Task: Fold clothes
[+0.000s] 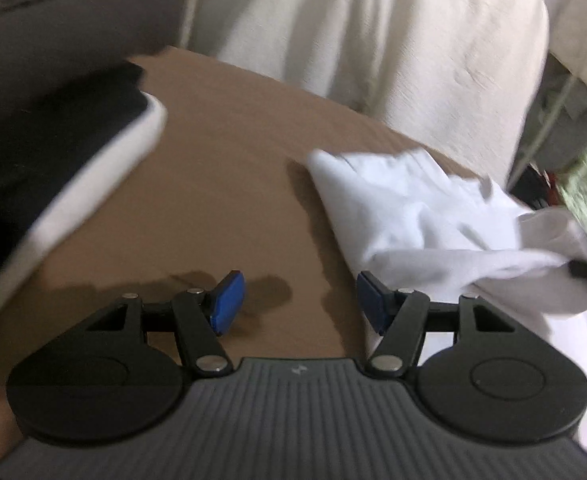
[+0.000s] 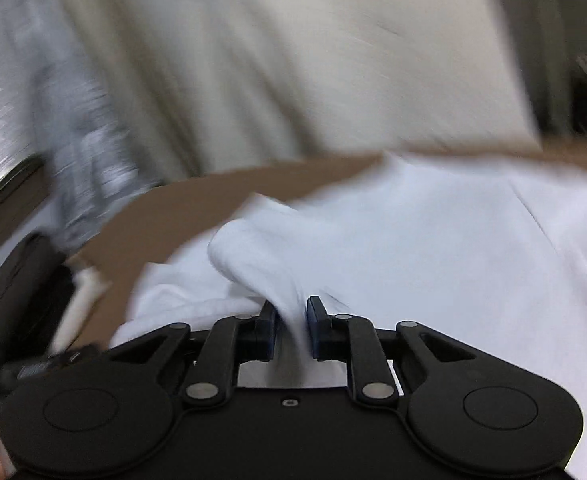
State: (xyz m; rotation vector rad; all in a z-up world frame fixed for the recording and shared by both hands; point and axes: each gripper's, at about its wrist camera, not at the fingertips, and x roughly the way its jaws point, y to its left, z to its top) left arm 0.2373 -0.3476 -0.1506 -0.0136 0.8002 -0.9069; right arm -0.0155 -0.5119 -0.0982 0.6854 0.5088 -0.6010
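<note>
The white garment (image 2: 433,248) lies on the brown surface (image 1: 229,168), bunched and creased, neither spread flat nor squared into a finished fold. In the left wrist view it sits toward the surface's right side, a corner pointing to the far edge and its long axis running from that corner down to the near right, where it trails off past the edge of view.

The right gripper (image 2: 291,320) has its jaws drawn narrow on a pinched ridge of this cloth; the fabric rises in a hump just ahead of the pads and passes down between them, so the grip looks firm. The right wrist view is smeared, so I cannot tell which part of the garment this fold is.

The left gripper (image 1: 299,300) hangs over bare brown surface near the near edge, its jaws wide apart with nothing between them. The cloth lies to its right: the right-hand blue pad (image 1: 373,304) is just beside, perhaps touching, the garment's near flap, while the other pad is well clear of it.

So the right hand already has the cloth and the left is the free one. As I judge it, any second grasp calls for the left jaws to travel rightward along the near edge onto that flap

A dark cushion with a pale border (image 1: 93,168) lies at the left side
</note>
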